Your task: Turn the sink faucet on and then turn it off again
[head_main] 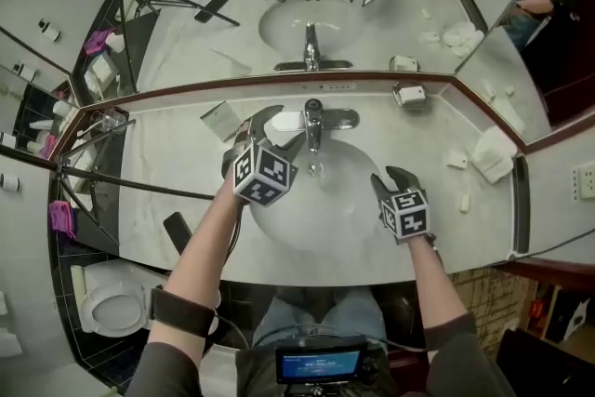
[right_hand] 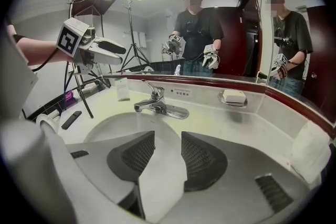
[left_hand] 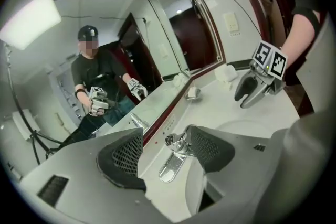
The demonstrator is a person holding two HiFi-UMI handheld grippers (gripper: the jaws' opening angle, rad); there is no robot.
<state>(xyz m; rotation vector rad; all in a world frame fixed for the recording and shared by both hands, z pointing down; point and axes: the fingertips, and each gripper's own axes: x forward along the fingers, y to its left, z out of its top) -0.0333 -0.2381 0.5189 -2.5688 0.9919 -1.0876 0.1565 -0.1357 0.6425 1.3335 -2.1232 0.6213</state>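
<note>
The chrome single-lever faucet point(head_main: 313, 121) stood behind the white oval basin point(head_main: 346, 205). The left gripper point(head_main: 267, 124), claw spread wide and empty, aimed at its lever, seemingly lined up to work it; the right gripper point(head_main: 391, 181), claw parted and empty, hung clear over the basin.

The left gripper point(head_main: 277, 129) points forward and down, jaws wide apart; the right gripper point(head_main: 388, 181) hangs beside it, jaws parted and empty.
</note>
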